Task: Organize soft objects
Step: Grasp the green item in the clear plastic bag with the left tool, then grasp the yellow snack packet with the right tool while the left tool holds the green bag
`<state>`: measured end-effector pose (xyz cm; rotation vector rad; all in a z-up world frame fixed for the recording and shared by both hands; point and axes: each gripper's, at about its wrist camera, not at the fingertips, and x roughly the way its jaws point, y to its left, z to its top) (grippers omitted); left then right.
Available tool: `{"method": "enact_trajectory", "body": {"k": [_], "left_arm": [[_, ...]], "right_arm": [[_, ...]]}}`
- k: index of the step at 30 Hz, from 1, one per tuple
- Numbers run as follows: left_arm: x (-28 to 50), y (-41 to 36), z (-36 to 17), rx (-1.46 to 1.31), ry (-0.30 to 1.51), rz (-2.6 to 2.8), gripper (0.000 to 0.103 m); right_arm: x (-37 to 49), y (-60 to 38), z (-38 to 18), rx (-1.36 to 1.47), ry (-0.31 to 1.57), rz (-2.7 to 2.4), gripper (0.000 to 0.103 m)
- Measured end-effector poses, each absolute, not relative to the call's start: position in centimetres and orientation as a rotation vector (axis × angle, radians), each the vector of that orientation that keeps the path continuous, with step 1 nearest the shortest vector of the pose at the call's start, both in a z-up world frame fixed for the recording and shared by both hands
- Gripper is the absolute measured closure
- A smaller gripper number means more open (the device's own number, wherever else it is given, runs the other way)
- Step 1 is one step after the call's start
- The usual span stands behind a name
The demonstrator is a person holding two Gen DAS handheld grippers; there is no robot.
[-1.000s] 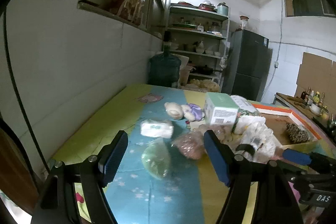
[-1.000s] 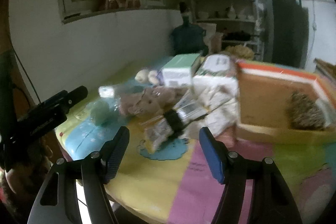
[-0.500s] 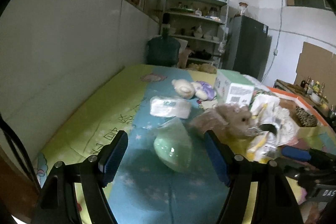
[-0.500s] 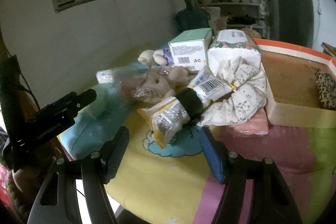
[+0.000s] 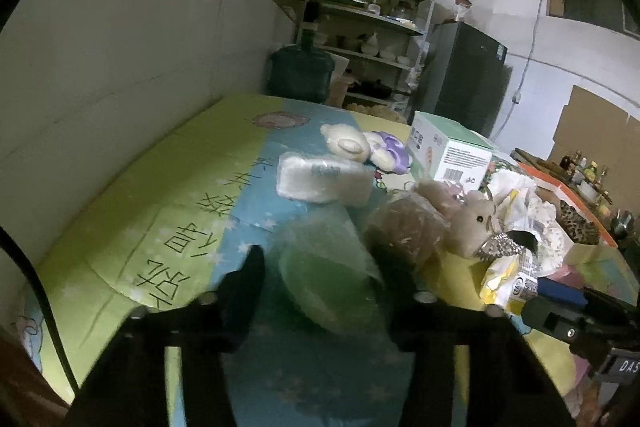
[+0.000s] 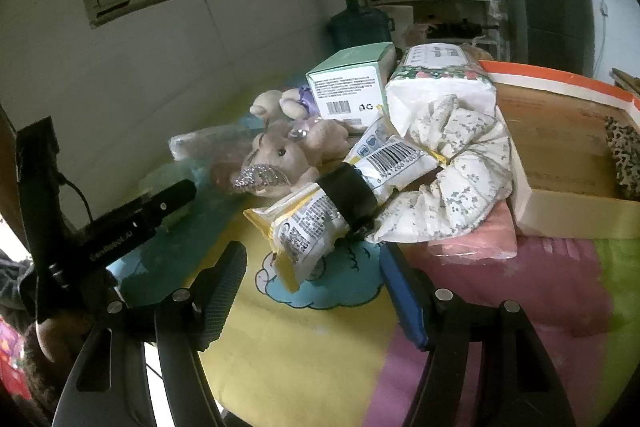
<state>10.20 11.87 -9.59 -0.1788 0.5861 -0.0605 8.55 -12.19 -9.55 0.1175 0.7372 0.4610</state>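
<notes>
My left gripper (image 5: 320, 279) is open, its jaws on either side of a green soft object in a clear bag (image 5: 324, 279) on the mat. Behind it lie a white tissue pack (image 5: 320, 179), a plush bunny (image 5: 468, 223) and a cream plush toy (image 5: 344, 143). My right gripper (image 6: 312, 283) is open and empty just before a yellow snack packet with a black band (image 6: 320, 215). Beside that lie the bunny (image 6: 280, 159), a floral cloth scrunchie (image 6: 460, 179) and a pink pack (image 6: 472, 239).
A green-white carton (image 6: 348, 87) and a floral tissue pack (image 6: 440, 67) stand behind the pile. An orange-rimmed cardboard box (image 6: 568, 211) with a leopard-print item (image 6: 624, 159) sits on the right. A wall runs along the left; a water jug (image 5: 300, 71) and shelves stand behind.
My left gripper has moved forward and down until its jaws flank the green bagged object. My right gripper has moved closer to the snack packet.
</notes>
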Motion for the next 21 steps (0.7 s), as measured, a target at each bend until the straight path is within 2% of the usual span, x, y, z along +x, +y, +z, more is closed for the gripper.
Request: {"method": "enact_trajectory", "body": {"k": [6,16,18,21], "left_arm": [[9.7,12.1,-9.9,-0.185,0.562,-0.072,0.062],[7.9,12.8,-9.1,-0.201,0.525,-0.080,0.062],[7.5,12.8,-8.8,-0.196,0.514,-0.077,0.062],[7.1,12.5,-8.6,-0.189,0.503,-0.081,0.062]], "right_arm": [[9.0,-11.8,-9.5,0.150,0.729,0.475,0.033],[9.5,-10.7,-9.6,0.159,0.735,0.487,0.034],[9.4,-10.5,-9.6,0.156,0.739,0.488,0.042],[9.6,-10.4,-9.8,0.154,0.739,0.480,0.050]]}}
